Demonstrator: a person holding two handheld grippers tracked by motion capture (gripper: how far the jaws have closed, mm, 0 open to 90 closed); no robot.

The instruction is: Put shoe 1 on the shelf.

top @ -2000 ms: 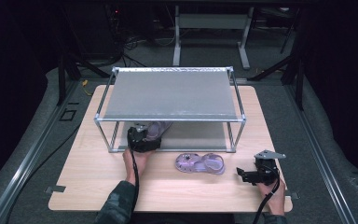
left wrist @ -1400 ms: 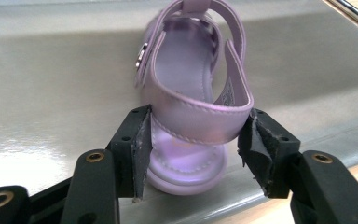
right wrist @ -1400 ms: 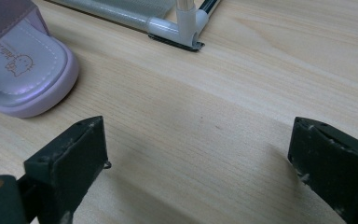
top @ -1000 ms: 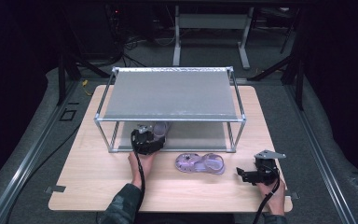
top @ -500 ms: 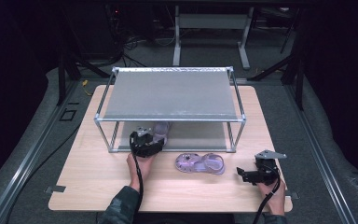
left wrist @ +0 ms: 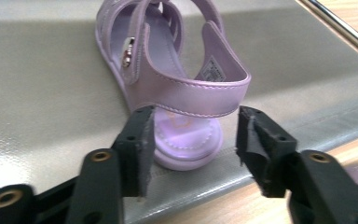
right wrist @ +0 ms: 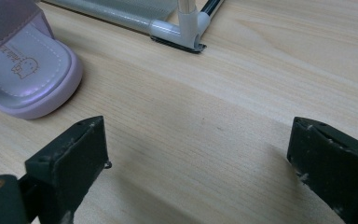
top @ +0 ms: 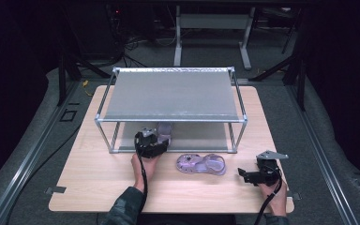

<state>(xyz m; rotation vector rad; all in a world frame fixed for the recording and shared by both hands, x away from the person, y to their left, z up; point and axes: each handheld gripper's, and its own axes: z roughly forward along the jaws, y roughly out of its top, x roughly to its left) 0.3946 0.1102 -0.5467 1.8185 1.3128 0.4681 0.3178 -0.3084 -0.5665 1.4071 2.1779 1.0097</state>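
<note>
A lilac sandal (left wrist: pixel 168 70) lies on the grey lower shelf (left wrist: pixel 42 93) of a metal rack (top: pixel 168 93), its heel toward me. My left gripper (left wrist: pixel 193 135) sits at that heel. Its jaws have just been opening; the heel is between them with a gap beside the right pad, so nothing is pressed. In the high view the left gripper (top: pixel 157 137) reaches under the rack's front bar to the sandal (top: pixel 165 129). The second lilac sandal (top: pixel 201 164) lies flat on the wooden table. To its right my right gripper (top: pixel 243 176) stands open, holding nothing (right wrist: pixel 198 144), with the sandal's heel (right wrist: pixel 28 79) at the left.
The rack's front right foot (right wrist: pixel 182 32) stands on the wooden table (top: pixel 89 183) ahead of the right gripper. The rack's top shelf covers the table's far half. Dark floor and table legs lie beyond.
Little differs. Both hands keep their places, and the sandal stays at the shelf's front edge in front of the left gripper.
</note>
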